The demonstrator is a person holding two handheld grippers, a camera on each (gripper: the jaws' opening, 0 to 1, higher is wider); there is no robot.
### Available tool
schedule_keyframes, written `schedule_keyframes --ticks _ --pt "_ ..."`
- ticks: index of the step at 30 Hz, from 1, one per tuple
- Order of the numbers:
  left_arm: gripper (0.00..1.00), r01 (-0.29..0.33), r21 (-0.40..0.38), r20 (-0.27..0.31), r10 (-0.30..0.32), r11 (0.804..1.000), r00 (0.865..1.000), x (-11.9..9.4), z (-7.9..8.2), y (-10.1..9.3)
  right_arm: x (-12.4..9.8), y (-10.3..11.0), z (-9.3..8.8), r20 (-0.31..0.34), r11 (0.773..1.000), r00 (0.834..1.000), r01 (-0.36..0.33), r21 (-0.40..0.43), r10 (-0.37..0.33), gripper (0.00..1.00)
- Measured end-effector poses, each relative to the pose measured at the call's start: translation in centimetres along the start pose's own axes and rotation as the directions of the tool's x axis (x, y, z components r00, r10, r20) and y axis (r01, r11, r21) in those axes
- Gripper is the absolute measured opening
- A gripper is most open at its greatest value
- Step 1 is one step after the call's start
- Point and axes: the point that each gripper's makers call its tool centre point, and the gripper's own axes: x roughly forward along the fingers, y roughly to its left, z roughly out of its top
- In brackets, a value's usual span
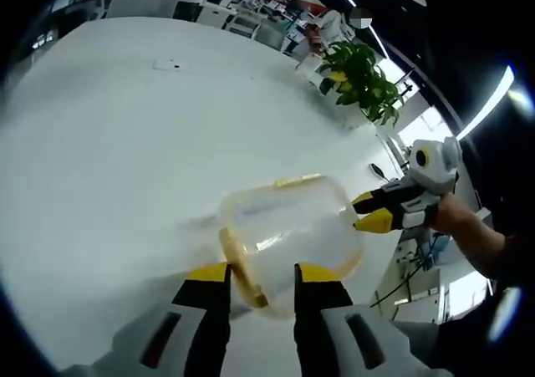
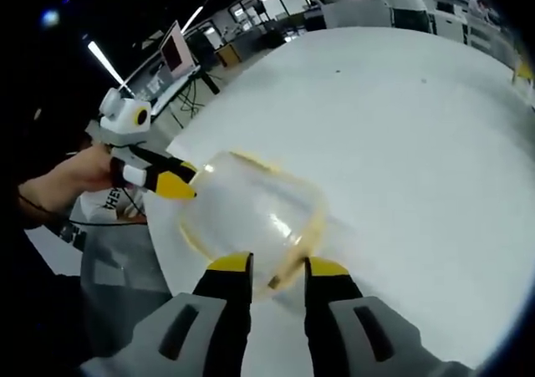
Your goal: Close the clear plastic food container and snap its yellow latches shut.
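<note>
Container [image 1: 288, 239] on desk [image 1: 109, 143] gripped by left tongs [image 1: 261, 275] and right tongs [image 2: 277, 267], each part-closed on opposite rims | risk: slip if squeezed unevenly

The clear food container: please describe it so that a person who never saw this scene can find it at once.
Start from the big white table. Near its edge, between the left gripper and the right gripper, is the clear food container. It alone is see-through, with a yellow rim; the leafy green plant stands far off.
</note>
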Motion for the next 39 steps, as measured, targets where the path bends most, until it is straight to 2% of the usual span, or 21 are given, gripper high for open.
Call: schedule_keyframes --ticks 9,11,13,15,17,18,19,20,21,22,24,26,28,29,32,35,38,39 --pt "0.24 0.012 -0.007 0.004 -0.012 1.000 1.000 0.0 0.1 0.1 0.1 0.0 0.1 -0.006 1.000 1.000 0.000 0.017 0.000 0.22" --pt "0.26 -0.005 0.001 0.015 0.005 1.000 1.000 0.1 0.3 0.2 0.1 0.1 0.1 -0.007 1.000 1.000 0.011 -0.002 -0.011 0.23" --pt "0.26 -0.021 0.024 0.028 0.020 0.999 0.999 0.1 0.5 -0.1 0.1 0.0 0.3 -0.024 0.997 0.998 0.051 -0.052 -0.052 0.23" --pt "0.26 -0.061 0.101 0.040 0.057 0.993 0.998 -0.1 0.9 0.2 0.1 0.0 0.8 -0.034 0.978 0.995 0.089 -0.190 -0.097 0.25" --pt "0.26 -0.102 0.218 0.079 0.086 0.971 0.993 -0.5 1.9 -0.1 -0.1 -0.1 1.0 -0.051 0.942 0.988 0.124 -0.312 -0.147 0.28" --pt "0.28 -0.098 0.243 0.104 0.075 0.965 0.992 -0.6 2.4 -0.6 -0.1 0.2 0.8 -0.073 0.935 0.988 0.106 -0.338 -0.138 0.32" --pt "0.30 -0.105 0.281 0.131 0.070 0.954 0.989 -0.9 3.1 -1.0 0.1 0.8 1.3 -0.057 0.934 0.993 0.079 -0.349 -0.105 0.36" --pt "0.30 -0.114 0.311 0.140 0.074 0.943 0.987 -1.2 3.4 -1.2 0.0 0.9 1.5 -0.048 0.944 0.994 0.080 -0.321 -0.101 0.38" --pt "0.28 -0.107 0.368 0.154 0.053 0.924 0.987 -1.4 4.0 -1.8 0.0 1.2 2.2 -0.031 0.949 0.997 0.060 -0.311 -0.074 0.37" --pt "0.28 -0.113 0.395 0.157 0.054 0.912 0.986 -1.5 4.2 -2.1 -0.1 1.2 2.3 -0.031 0.946 0.997 0.062 -0.318 -0.075 0.37" --pt "0.29 -0.112 0.485 0.149 0.044 0.868 0.988 -1.2 4.3 -2.9 0.0 1.9 3.5 0.006 0.912 1.000 0.027 -0.410 -0.027 0.37" --pt "0.30 -0.110 0.561 0.128 0.046 0.821 0.991 -0.8 4.1 -3.3 0.2 2.6 3.8 0.012 0.869 1.000 -0.004 -0.494 0.011 0.37" --pt "0.29 -0.094 0.630 0.093 0.045 0.771 0.995 -0.2 3.5 -3.8 0.6 3.3 3.6 -0.004 0.800 0.999 -0.032 -0.598 0.037 0.37" --pt "0.29 -0.085 0.645 0.079 0.044 0.759 0.996 0.0 3.3 -4.0 0.9 3.3 3.7 -0.007 0.793 0.999 -0.036 -0.609 0.039 0.36" --pt "0.28 -0.079 0.676 0.068 0.045 0.733 0.997 0.4 3.1 -4.6 1.3 3.7 3.9 -0.007 0.797 0.998 -0.054 -0.601 0.062 0.35" --pt "0.27 -0.080 0.692 0.069 0.045 0.717 0.997 0.3 3.4 -4.9 1.4 4.4 4.7 0.009 0.801 0.995 -0.077 -0.593 0.102 0.37" --pt "0.27 -0.076 0.694 0.071 0.037 0.716 0.997 0.2 3.7 -5.2 1.6 4.9 5.1 0.011 0.802 0.993 -0.091 -0.590 0.121 0.38" --pt "0.27 -0.073 0.701 0.068 0.035 0.709 0.997 0.2 3.6 -5.4 1.8 5.1 5.0 0.002 0.799 0.991 -0.104 -0.592 0.131 0.38"
